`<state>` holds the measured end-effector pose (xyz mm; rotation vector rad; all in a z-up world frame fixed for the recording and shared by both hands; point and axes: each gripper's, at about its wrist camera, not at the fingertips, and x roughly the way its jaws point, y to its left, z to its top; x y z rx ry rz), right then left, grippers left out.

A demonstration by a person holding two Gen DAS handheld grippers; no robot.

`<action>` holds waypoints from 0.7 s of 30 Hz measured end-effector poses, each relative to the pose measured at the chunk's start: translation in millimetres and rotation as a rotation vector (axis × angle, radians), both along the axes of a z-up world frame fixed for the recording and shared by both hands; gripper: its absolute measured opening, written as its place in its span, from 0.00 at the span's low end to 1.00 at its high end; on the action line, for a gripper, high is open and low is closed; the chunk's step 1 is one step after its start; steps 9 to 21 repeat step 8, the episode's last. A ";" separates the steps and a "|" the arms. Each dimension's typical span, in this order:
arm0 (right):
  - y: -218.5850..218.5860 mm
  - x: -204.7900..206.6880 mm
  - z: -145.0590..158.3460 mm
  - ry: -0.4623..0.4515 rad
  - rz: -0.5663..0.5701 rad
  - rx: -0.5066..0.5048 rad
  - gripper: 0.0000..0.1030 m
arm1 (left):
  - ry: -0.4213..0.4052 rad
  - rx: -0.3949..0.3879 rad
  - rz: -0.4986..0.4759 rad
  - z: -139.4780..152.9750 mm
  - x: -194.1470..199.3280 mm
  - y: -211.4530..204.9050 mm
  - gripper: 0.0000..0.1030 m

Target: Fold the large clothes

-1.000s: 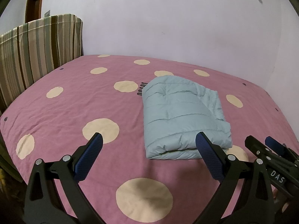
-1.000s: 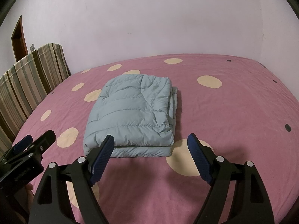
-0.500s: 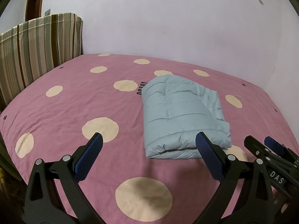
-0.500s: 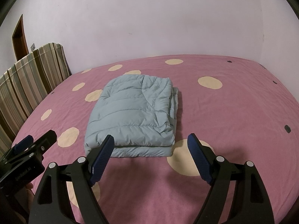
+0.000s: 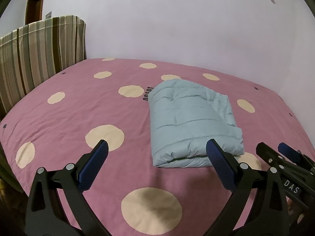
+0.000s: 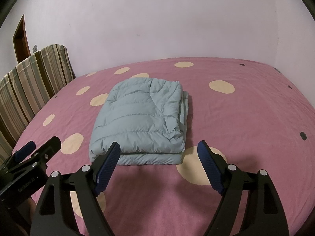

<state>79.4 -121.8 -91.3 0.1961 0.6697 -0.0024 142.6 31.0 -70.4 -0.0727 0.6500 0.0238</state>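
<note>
A light blue quilted puffer jacket [image 5: 189,122] lies folded into a thick rectangle on the pink bed with cream dots [image 5: 78,110]. It also shows in the right wrist view [image 6: 141,122]. My left gripper [image 5: 157,151] is open and empty, held above the bed's near edge, short of the jacket. My right gripper [image 6: 159,151] is open and empty, just in front of the jacket's near edge. Each gripper shows at the edge of the other's view: the right one [image 5: 283,157] and the left one [image 6: 37,149].
A striped headboard [image 5: 39,47] stands at the bed's left side. A pale wall [image 6: 157,23] runs behind the bed. A brown door frame [image 6: 19,37] is at the far left. The pink bedcover [image 6: 246,114] spreads around the jacket.
Both grippers have drawn back slightly and stayed open. The jacket has not moved.
</note>
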 end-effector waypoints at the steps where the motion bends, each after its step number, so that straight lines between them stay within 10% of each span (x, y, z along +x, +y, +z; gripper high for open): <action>1: -0.2 0.1 0.0 -0.001 0.000 0.001 0.77 | 0.000 0.005 0.011 -0.5 1.1 1.3 0.96; 21: -12.8 7.1 -7.8 0.011 -0.022 -0.005 0.77 | 0.061 -0.015 0.048 -16.5 24.5 21.7 0.96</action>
